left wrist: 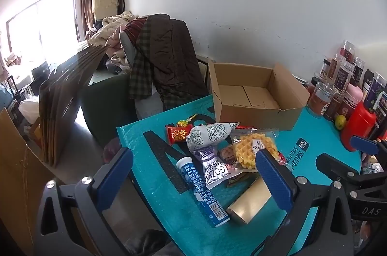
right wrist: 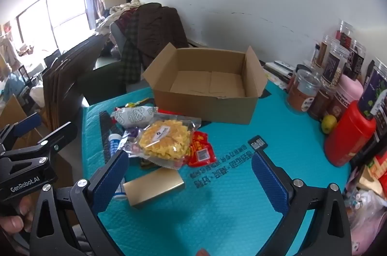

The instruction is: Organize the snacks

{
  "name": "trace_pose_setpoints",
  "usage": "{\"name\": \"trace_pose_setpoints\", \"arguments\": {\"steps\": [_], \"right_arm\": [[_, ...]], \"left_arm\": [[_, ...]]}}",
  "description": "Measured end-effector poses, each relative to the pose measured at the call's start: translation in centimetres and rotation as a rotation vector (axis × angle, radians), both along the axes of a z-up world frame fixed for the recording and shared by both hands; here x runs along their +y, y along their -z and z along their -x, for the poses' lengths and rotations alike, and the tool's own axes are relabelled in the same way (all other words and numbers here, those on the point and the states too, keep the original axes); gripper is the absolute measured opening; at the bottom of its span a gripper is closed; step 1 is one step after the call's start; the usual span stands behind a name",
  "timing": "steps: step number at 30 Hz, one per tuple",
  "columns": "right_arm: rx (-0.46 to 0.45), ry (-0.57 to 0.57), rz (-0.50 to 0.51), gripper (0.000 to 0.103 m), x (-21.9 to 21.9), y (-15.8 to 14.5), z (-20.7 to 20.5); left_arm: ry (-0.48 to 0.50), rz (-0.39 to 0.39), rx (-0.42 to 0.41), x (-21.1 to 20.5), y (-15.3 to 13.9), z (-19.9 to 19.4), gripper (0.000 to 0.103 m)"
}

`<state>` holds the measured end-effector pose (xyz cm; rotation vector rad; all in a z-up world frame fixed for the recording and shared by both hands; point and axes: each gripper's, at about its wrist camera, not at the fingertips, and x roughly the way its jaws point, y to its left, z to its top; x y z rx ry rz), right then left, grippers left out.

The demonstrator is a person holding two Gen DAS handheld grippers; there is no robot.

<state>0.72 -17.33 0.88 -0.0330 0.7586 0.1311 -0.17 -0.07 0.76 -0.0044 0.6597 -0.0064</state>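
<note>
Both tools hover over the teal surface point(right wrist: 241, 207), nothing gripped. Left gripper point(left wrist: 196, 173): jaws wide, empty. Right gripper point(right wrist: 191, 173): jaws wide, empty.

Snack pile point(right wrist: 159, 137) sits at 10 o'clock of the right gripper in its view; gold box point(right wrist: 154, 186) nearest, just beside the left finger. Carton point(right wrist: 205, 108) at 12, open, bare inside.

Probable step: first pick. Take the gold box first: rigid, flat sides. Lift the waffle bag point(left wrist: 254, 149) gently; crinkly film slips, contents crush
</note>
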Motion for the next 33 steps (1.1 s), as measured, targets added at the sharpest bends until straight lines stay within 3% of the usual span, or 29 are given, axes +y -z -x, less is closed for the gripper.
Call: {"name": "trace_pose_setpoints", "arguments": {"steps": [33], "right_arm": [[-0.029, -0.008, -0.004, 0.103, 0.33, -0.72, 0.67]], "left_arm": [[0.03, 0.026, 0.0, 0.34, -0.1, 0.98, 0.103]]}}
